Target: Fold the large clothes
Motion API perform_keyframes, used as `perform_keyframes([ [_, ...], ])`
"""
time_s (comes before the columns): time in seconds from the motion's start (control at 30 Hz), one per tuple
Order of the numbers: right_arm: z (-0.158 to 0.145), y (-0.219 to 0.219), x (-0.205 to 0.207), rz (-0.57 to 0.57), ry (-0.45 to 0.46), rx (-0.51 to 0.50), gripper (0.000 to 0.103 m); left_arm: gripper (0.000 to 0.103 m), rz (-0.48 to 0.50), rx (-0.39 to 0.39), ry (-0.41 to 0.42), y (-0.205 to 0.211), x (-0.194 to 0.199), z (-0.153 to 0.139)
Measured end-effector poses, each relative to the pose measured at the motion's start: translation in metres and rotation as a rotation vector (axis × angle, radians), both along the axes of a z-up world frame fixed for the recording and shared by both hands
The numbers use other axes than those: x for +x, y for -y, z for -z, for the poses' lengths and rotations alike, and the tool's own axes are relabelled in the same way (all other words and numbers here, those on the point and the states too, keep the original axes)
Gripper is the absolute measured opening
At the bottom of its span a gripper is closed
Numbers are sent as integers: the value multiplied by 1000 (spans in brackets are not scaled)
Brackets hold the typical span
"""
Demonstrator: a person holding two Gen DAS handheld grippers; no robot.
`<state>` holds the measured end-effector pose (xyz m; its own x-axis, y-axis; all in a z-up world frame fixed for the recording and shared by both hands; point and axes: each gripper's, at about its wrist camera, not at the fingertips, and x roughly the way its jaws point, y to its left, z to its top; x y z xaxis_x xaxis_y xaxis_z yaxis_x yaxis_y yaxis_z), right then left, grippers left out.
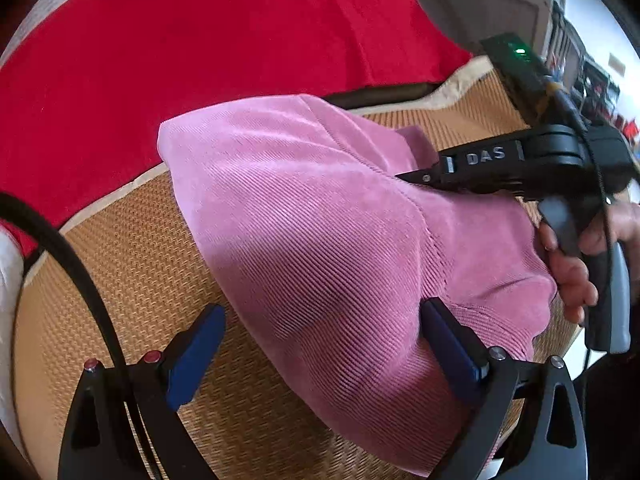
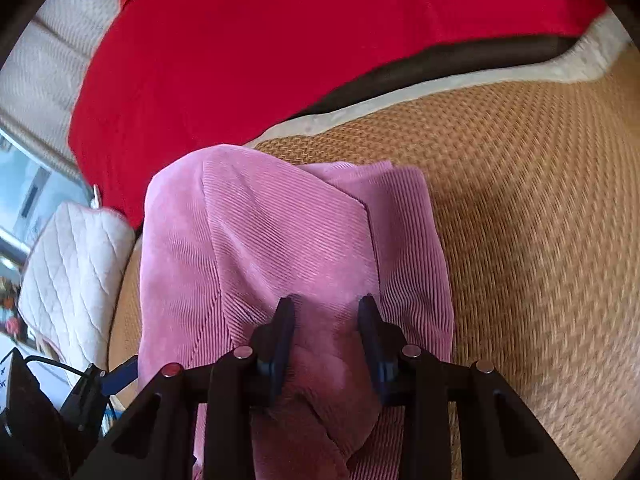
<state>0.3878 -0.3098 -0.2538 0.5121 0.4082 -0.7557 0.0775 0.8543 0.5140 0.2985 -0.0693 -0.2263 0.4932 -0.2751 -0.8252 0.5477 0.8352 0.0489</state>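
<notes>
L gripper (image 1: pixel 324 344) jaws spread wide, gripping nothing, w/ the near right edge of the garment between its pads. R gripper (image 2: pixel 326 320) clenched on a bunched fold of one pink corduroy garment (image 2: pixel 288 232), long axis running near-to-far on a woven mat (image 2: pixel 520 200). One red cushion (image 2: pixel 280 40) beyond; one quilted white cushion (image 2: pixel 72 280) at left.

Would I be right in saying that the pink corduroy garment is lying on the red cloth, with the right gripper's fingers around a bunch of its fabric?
Not quite: the pink corduroy garment lies on the woven straw-coloured mat, not on the red cloth, which lies beyond it. The right wrist view shows this. The rest holds: the right gripper does have a bunch of the fabric between its fingers.
</notes>
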Motion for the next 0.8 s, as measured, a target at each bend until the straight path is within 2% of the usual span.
perform_keyframes([
  [0.2,5,12,-35,114,4,186,39,99,103,68,-51,5,6,1],
  [0.37,9,9,-74,181,39,244,39,100,246,201,-75,19,21,0],
  [0.43,8,10,-88,208,46,270,39,100,276,236,-74,23,20,-2],
  [0.47,5,9,-91,207,50,253,38,100,279,240,-73,24,20,-3],
  [0.57,-1,7,-81,173,34,213,37,100,229,188,-77,20,22,-8],
  [0.67,-12,15,-74,161,27,225,37,100,153,92,-48,10,19,-10],
  [0.73,-23,14,-69,154,39,191,39,100,108,22,-37,2,19,-4],
  [0.8,-36,7,-65,141,72,144,39,100,60,-71,-72,-6,25,4],
])
